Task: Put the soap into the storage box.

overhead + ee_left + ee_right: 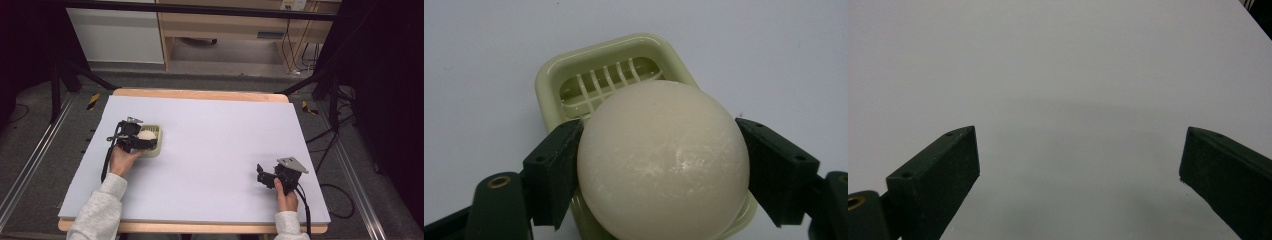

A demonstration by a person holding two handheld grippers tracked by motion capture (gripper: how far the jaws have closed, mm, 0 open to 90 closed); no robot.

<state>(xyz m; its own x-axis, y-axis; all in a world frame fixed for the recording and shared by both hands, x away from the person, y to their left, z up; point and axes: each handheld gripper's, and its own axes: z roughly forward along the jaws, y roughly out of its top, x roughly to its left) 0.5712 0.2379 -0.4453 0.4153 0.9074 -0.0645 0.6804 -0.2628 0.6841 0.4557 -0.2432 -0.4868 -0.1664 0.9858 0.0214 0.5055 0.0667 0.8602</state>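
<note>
A pale cream round soap [664,160] sits between the jaws of my left gripper [659,170], which press on both its sides just above a light green slatted soap dish [599,65]. From above, that left gripper [145,139] is at the table's left with the soap [146,134] over the dish [156,147]. My right gripper [261,175] rests low at the table's right front, jaws wide apart. Its own view has both black fingers [938,175] over bare mat with nothing between them.
A lavender mat [210,145] covers the wooden table. A cable trails from each gripper toward the front edge. Beyond the table stand a wooden desk [235,25] and black frame legs [65,75].
</note>
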